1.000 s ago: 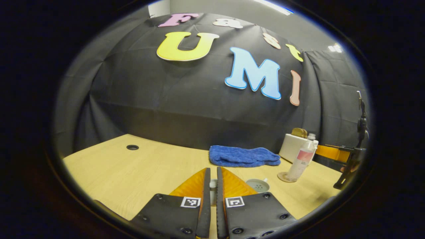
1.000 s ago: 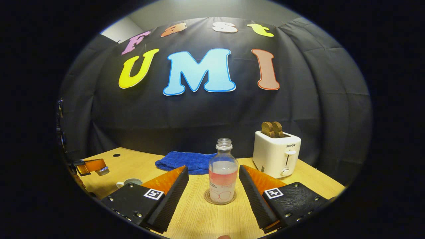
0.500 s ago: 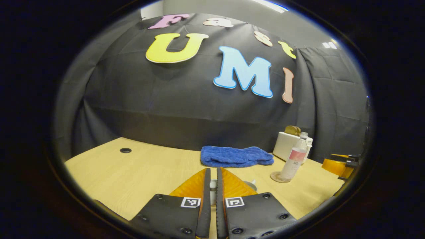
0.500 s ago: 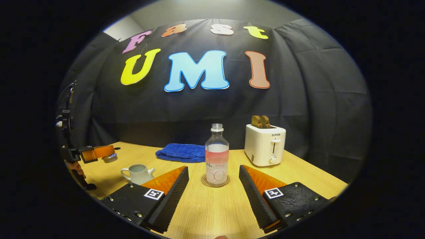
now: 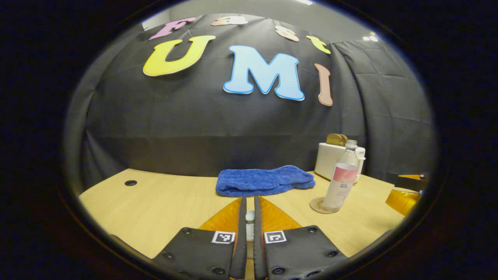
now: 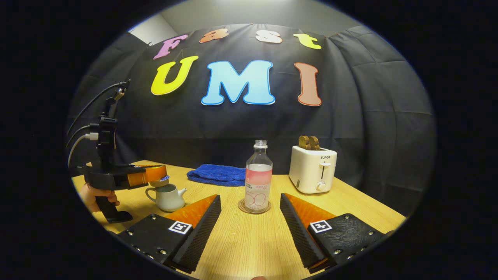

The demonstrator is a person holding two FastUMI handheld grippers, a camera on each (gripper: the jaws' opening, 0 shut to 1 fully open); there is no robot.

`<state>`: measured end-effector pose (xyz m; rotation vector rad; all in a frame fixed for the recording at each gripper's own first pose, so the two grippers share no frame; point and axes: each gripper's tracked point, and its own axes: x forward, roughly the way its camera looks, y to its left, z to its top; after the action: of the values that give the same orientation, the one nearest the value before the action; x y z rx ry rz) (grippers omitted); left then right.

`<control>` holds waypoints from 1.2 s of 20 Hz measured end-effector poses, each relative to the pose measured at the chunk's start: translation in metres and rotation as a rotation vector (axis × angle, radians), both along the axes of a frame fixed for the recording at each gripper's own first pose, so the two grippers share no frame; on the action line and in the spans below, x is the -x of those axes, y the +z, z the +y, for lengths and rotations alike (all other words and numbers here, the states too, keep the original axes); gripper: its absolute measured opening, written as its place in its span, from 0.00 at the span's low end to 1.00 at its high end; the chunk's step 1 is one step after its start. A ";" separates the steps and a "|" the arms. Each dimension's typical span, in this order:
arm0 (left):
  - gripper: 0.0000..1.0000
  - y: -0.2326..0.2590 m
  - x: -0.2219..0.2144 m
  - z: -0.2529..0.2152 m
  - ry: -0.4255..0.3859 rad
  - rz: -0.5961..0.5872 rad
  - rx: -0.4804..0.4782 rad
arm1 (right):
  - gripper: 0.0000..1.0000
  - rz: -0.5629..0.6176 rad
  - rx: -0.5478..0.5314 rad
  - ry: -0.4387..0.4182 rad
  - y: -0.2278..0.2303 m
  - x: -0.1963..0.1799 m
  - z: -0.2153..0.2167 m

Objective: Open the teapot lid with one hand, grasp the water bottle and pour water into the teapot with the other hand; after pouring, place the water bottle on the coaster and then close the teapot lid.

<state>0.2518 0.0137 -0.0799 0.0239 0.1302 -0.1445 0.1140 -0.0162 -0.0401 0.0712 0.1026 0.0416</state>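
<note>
The left claw [image 6: 157,179] has carried the lid [image 6: 159,182] over the teapot [image 6: 168,196].

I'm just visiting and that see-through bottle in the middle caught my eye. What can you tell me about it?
The clear plastic water bottle stands upright on a round brown coaster on the pale wooden table. It has a pink band round its middle, a narrow ribbed neck and no cap. No level of water can be told. It stands in front of the open jaws of the right gripper, and nothing grips it.
</note>
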 end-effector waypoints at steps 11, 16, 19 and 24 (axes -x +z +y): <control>0.13 -0.021 -0.013 -0.011 0.010 0.032 0.012 | 0.95 0.012 -0.030 0.010 -0.004 0.000 0.003; 0.22 -0.019 -0.006 -0.012 0.022 0.041 0.024 | 0.95 0.017 -0.021 0.000 -0.006 -0.001 0.001; 0.34 -0.012 0.009 -0.012 0.019 0.053 0.041 | 0.95 0.013 -0.014 -0.011 -0.005 -0.001 -0.001; 0.44 0.006 0.057 0.003 0.060 0.032 0.008 | 0.95 -0.027 0.027 -0.039 0.006 0.010 -0.008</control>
<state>0.1952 0.0171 -0.0742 0.0101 0.1625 -0.0851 0.1040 -0.0245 -0.0344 0.0452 0.0747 0.0019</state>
